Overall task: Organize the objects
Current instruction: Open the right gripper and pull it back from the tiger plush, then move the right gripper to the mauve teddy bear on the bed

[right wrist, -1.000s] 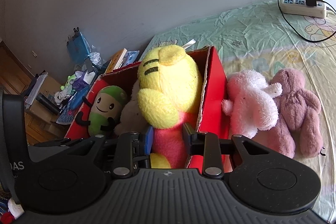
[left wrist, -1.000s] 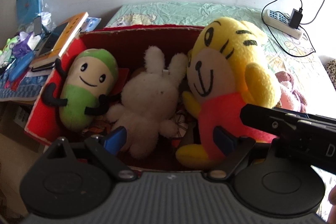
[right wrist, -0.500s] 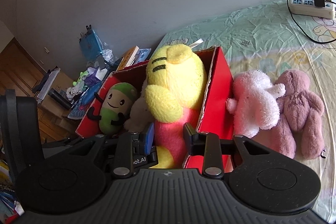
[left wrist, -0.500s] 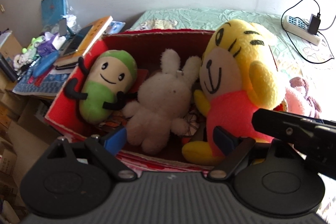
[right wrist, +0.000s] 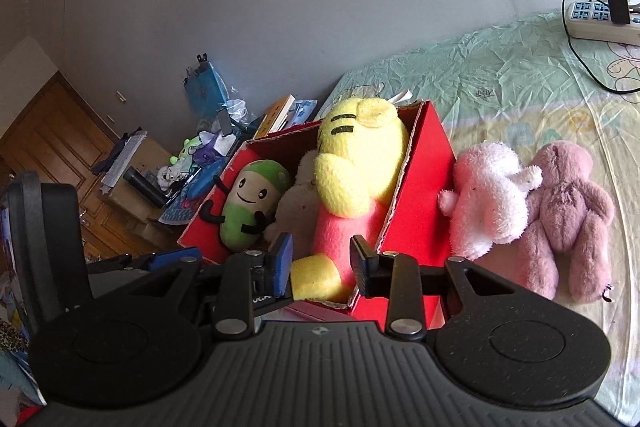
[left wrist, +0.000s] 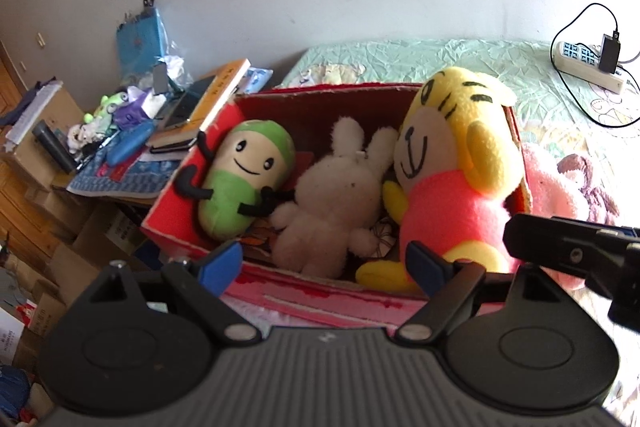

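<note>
A red cardboard box (left wrist: 176,205) sits on a bed (right wrist: 500,95) covered in a pale green printed sheet, with three plush toys packed inside it. From our left gripper (left wrist: 326,261), whose fingers stand wide apart and hold nothing, we look straight into the box: a green bean-shaped plush (left wrist: 244,179) with a smiling face leans against the left wall, a cream rabbit plush (left wrist: 332,203) lies in the middle, and a yellow tiger plush (left wrist: 452,163) in a pink shirt sits upright against the right wall, its head rising above the rim.

Our right gripper (right wrist: 322,267) hovers at the near right corner of the box, its fingers (right wrist: 285,257) parted and gripping nothing; the tiger's yellow foot shows in the gap between them, though we cannot tell whether either finger touches it. The left gripper's blue finger appears at the lower left of this view.

Outside the box, just beside its right wall, a pink plush (right wrist: 488,199) and a mauve plush (right wrist: 564,211) lie side by side on the sheet, touching each other. A white power strip (right wrist: 600,21) with a black charger plugged in rests farther back on the bed. To the left of the box, a cluttered surface (left wrist: 120,179) carries books, a blue bag and small oddments.
</note>
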A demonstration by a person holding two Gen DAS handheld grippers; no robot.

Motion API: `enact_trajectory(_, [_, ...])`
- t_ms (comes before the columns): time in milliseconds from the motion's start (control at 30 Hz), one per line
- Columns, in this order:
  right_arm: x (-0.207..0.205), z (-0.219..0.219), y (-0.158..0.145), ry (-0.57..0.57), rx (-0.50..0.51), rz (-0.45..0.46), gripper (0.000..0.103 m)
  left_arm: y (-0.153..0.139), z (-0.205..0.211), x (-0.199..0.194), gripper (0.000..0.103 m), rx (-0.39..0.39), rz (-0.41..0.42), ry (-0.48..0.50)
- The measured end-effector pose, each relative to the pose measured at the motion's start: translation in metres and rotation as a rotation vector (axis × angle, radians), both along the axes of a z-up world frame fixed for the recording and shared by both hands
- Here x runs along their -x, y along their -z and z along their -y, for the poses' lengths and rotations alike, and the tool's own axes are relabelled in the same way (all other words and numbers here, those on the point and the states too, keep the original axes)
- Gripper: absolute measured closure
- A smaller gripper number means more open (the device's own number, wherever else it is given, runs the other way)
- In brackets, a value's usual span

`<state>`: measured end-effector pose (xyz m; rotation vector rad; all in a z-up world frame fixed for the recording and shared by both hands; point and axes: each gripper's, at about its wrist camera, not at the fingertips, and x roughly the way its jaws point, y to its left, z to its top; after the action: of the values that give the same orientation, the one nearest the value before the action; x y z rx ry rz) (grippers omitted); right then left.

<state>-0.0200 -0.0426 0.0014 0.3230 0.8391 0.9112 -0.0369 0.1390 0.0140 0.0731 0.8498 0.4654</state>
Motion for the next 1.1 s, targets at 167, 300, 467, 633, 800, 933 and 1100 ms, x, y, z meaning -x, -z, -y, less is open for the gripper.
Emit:
enact_trajectory(167, [0.002, 0.013, -0.002, 0.000, -0.005, 0.014, 0.068, -0.014, 0.013, 0.014, 0.016, 0.032, 0.003, 0.015])
enact_trajectory(300, [0.002, 0.027, -0.001, 0.008, 0.000, 0.020, 0.068, -0.021, 0.030, 0.023, 0.016, 0.047, 0.012, 0.048])
enact_trajectory(467, [0.000, 0.047, 0.004, 0.038, 0.000, -0.001, 0.067, -0.020, 0.054, 0.024, 0.016, 0.070, -0.002, 0.095])
enact_trajectory(633, [0.000, 0.068, 0.008, 0.068, 0.013, -0.010, 0.067, -0.017, 0.081, 0.021, 0.016, 0.092, -0.026, 0.159])
enact_trajectory(800, [0.000, 0.088, 0.015, 0.107, 0.028, -0.029, 0.066, -0.005, 0.111, 0.016, 0.016, 0.090, -0.061, 0.223])
enact_trajectory(933, [0.000, 0.104, 0.024, 0.144, 0.046, -0.057, 0.066, 0.009, 0.129, 0.011, 0.016, 0.098, -0.101, 0.260])
enact_trajectory(1100, [0.000, 0.123, 0.038, 0.191, 0.071, -0.101, 0.062, 0.027, 0.147, 0.002, 0.016, 0.123, -0.167, 0.310])
